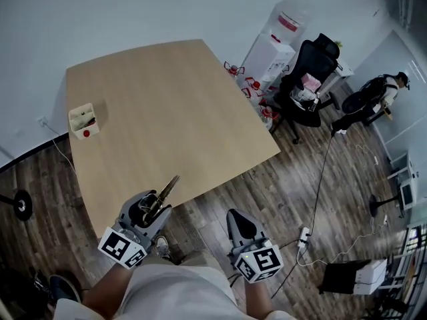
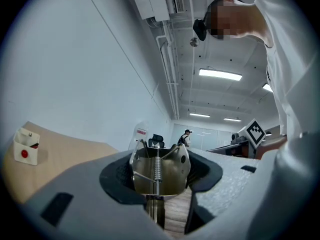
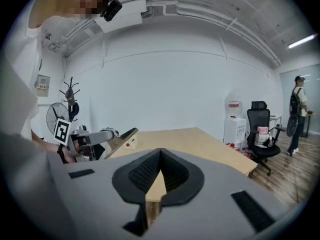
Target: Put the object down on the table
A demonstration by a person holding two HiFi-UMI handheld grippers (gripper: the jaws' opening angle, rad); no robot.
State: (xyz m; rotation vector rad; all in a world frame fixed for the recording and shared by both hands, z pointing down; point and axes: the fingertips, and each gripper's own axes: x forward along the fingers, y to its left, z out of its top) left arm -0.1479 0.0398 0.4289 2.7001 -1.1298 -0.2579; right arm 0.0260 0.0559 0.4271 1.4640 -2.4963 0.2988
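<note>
No legible text, dispenser label (image 1: 288, 22) unreadable

Table (image 1: 167, 105) pale tan wood grain; floor (image 1: 280, 192) dark brown planks. Left gripper (image 1: 155, 207) and right gripper (image 1: 238, 217) are grey with black ribbed pads (image 3: 145, 171) and black-and-white square-marker cubes (image 1: 123, 247). The metal tool (image 2: 159, 170) looks dull brassy, perhaps. Cream box (image 1: 83, 122) with a red dot

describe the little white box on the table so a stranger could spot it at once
Find the big light-wood table. Near its left edge in the head view sits a small white box. It is the only thing resting on the tabletop, with a red dot on one side.
</note>
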